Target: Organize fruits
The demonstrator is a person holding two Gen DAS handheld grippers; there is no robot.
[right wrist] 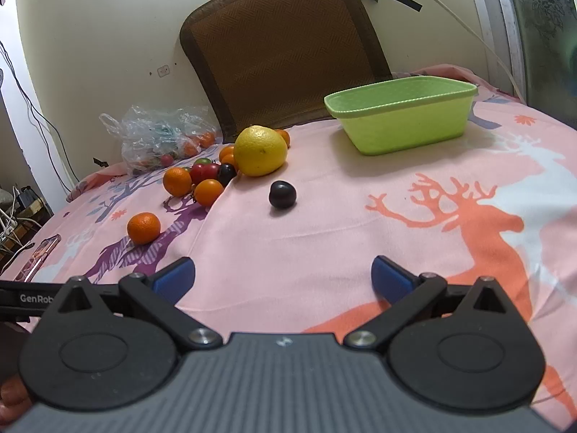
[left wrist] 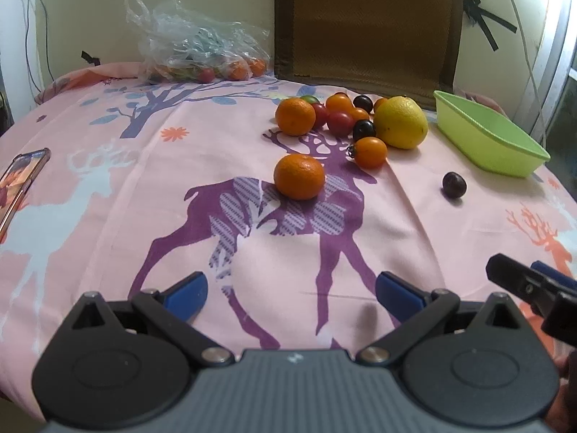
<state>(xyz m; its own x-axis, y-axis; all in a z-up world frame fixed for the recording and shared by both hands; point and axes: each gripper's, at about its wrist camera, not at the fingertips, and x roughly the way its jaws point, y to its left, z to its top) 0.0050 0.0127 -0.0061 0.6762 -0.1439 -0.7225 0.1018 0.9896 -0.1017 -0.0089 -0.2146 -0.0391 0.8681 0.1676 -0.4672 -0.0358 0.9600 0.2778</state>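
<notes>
A pile of fruit lies on the pink deer cloth: a yellow lemon, an orange mandarin, and several small red, orange and dark tomatoes. A second mandarin lies apart, nearer me. A dark plum lies alone towards the empty green tub. My left gripper is open and empty above the cloth. My right gripper is open and empty, short of the plum.
A clear plastic bag with more fruit sits at the back left. A phone lies at the left edge. A brown cushion leans on the wall behind.
</notes>
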